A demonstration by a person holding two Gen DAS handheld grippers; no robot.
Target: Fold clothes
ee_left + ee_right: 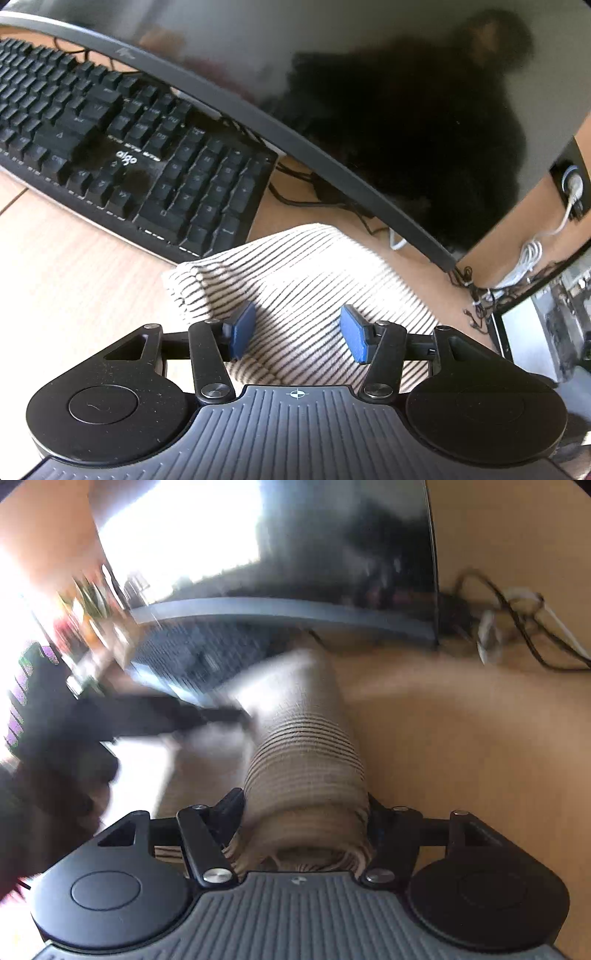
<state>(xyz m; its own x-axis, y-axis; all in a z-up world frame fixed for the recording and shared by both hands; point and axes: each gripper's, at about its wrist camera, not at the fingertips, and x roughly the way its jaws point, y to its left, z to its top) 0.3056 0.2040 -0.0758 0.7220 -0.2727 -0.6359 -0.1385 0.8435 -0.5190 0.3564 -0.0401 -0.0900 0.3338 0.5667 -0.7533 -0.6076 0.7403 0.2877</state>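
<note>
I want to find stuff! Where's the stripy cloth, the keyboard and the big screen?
stripy cloth (295, 266): left wrist view, middle of the fabric.
keyboard (110, 140): left wrist view, keys near the logo.
big screen (369, 92): left wrist view, dark glass.

Cream, dark-striped garment (295, 280), bunched/rolled on wooden desk; one end in jaws

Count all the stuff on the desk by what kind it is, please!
Striped cloth: 1
Keyboard: 1
Monitor: 1
Grippers: 2, the left gripper and the right gripper
Cables: a tangle, too jumbled to count
Total without cables: 5
</note>
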